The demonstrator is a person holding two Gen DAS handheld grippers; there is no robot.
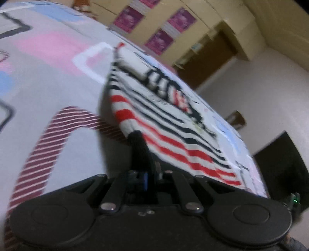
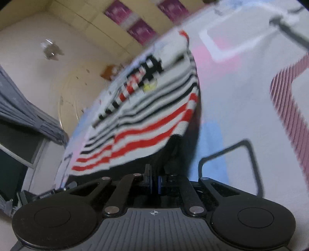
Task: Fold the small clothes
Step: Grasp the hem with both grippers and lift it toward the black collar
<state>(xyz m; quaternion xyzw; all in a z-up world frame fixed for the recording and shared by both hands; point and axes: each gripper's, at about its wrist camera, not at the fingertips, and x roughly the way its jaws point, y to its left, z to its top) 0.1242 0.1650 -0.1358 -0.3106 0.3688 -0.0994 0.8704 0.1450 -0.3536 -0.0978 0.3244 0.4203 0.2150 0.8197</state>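
Note:
A small white knit garment [image 1: 164, 119] with red and black stripes lies on a patterned sheet [image 1: 58, 81]. My left gripper [image 1: 137, 135] is shut on its near hem, at the red-striped corner, and lifts that edge off the sheet. The garment also shows in the right wrist view [image 2: 146, 115]. My right gripper [image 2: 174, 138] is shut on the other near corner of the hem and holds it raised too. Both views are blurred by motion.
The sheet [image 2: 241, 96] has pink, blue, white and maroon striped shapes. Behind it are a cream wall with purple posters [image 1: 127, 18], a brown door [image 1: 208, 56] and a dark cabinet [image 1: 283, 166]. A grey curtain [image 2: 23, 108] hangs at the left.

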